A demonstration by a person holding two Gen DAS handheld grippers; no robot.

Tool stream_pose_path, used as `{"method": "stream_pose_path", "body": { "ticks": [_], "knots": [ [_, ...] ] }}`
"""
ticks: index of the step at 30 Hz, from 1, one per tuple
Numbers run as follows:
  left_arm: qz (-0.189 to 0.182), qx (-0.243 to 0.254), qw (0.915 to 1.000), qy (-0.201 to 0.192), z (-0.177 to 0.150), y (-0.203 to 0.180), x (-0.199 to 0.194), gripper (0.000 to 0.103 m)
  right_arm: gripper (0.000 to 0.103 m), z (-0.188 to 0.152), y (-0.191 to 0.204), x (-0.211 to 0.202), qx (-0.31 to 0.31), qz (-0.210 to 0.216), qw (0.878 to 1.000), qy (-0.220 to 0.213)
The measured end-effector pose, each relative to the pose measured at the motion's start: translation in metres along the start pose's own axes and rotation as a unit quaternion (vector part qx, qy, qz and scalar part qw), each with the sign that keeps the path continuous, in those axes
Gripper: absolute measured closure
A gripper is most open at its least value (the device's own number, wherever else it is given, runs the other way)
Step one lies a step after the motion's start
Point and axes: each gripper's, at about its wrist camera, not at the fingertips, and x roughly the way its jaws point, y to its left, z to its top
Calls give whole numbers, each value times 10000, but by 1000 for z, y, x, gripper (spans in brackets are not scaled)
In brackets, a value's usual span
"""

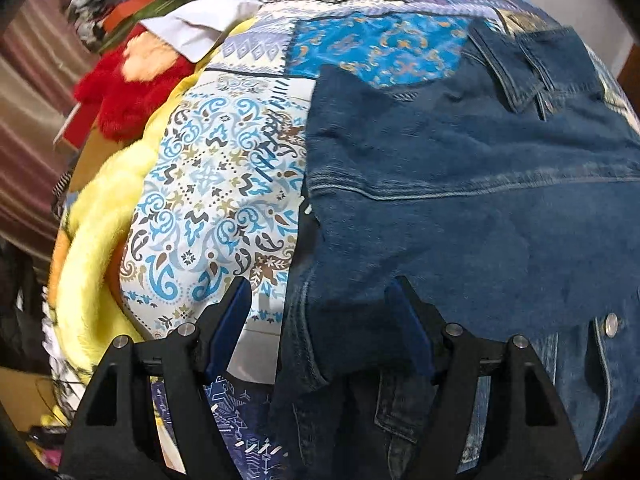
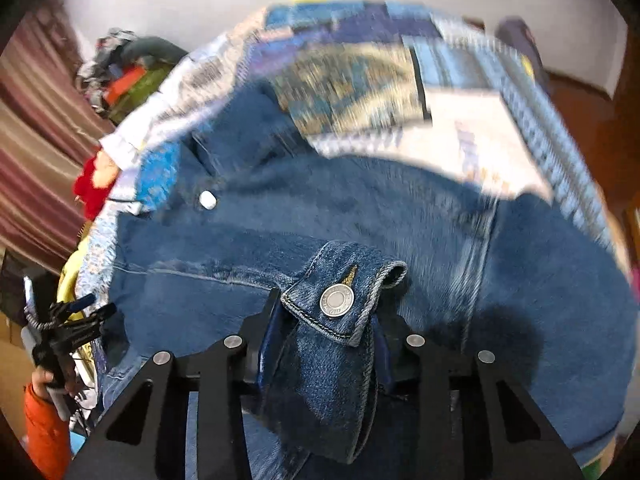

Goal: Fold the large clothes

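Right gripper (image 2: pixel 326 332): fingers clamped on a buttoned cuff (image 2: pixel 340 292) of the denim jacket (image 2: pixel 280 208).
Left gripper (image 1: pixel 320 300): fingers apart, poised over the jacket's edge, denim between them.
Denim jacket: spread on the patterned bedspread (image 1: pixel 224 168).
Beside bedspread: yellow plush blanket (image 1: pixel 104 200), red plush toy (image 1: pixel 124 92).

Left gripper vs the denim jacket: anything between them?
Nothing visible. The open left gripper hangs right at the edge of the blue denim jacket, with only the patterned blue patchwork bedspread beneath. The right gripper is already shut on the jacket's buttoned cuff.
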Motion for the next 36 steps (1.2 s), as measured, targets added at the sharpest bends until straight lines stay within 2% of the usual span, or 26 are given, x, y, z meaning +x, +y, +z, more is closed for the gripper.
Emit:
{"method": "stream_pose_path", "body": {
  "ticks": [2, 6, 9, 14, 17, 18, 19, 22, 26, 29, 34, 36],
  "knots": [
    [55, 5, 10000, 53, 2, -1, 4, 32, 66, 4, 8, -16, -162, -68, 9996, -232],
    [74, 199, 9997, 84, 0, -13, 11, 32, 66, 5, 17, -36, -583, -579, 9949, -581],
    [154, 287, 9994, 129, -3, -22, 20, 28, 66, -1, 11, -24, -764, -886, 9924, -391],
    [226, 138, 9996, 48, -6, -20, 26, 16, 61, -22, -2, 15, -984, -1405, 9850, 209],
    [53, -64, 9999, 82, -10, -12, 30, 11, 46, -29, 0, 16, -1207, -1715, 9777, 72],
    [-6, -140, 9998, 108, -10, -9, 31, 10, 33, -30, 1, 15, -1284, -1908, 9732, 40],
    [-77, -224, 9996, 135, -11, -6, 33, 10, 25, -30, 3, 12, -1383, -2076, 9684, 0],
    [-138, -343, 9991, 201, -12, 0, 34, 10, 24, -31, 2, 2, -1504, -2025, 9677, -25],
    [167, -95, 9997, 167, -11, -5, 23, 11, 24, -33, -6, -21, -1234, -1836, 9752, -87],
    [263, 101, 9996, -85, -4, -15, 1, 11, 24, -37, -20, -51, -951, -1695, 9806, -260],
    [13, 238, 9975, -664, 18, -40, -46, 11, 14, -46, -57, -98, -303, -1550, 9857, -584],
    [-139, 313, 9957, -866, 30, -57, -63, 11, 13, -52, -79, -114, 100, -1466, 9870, -655]
  ]
}}
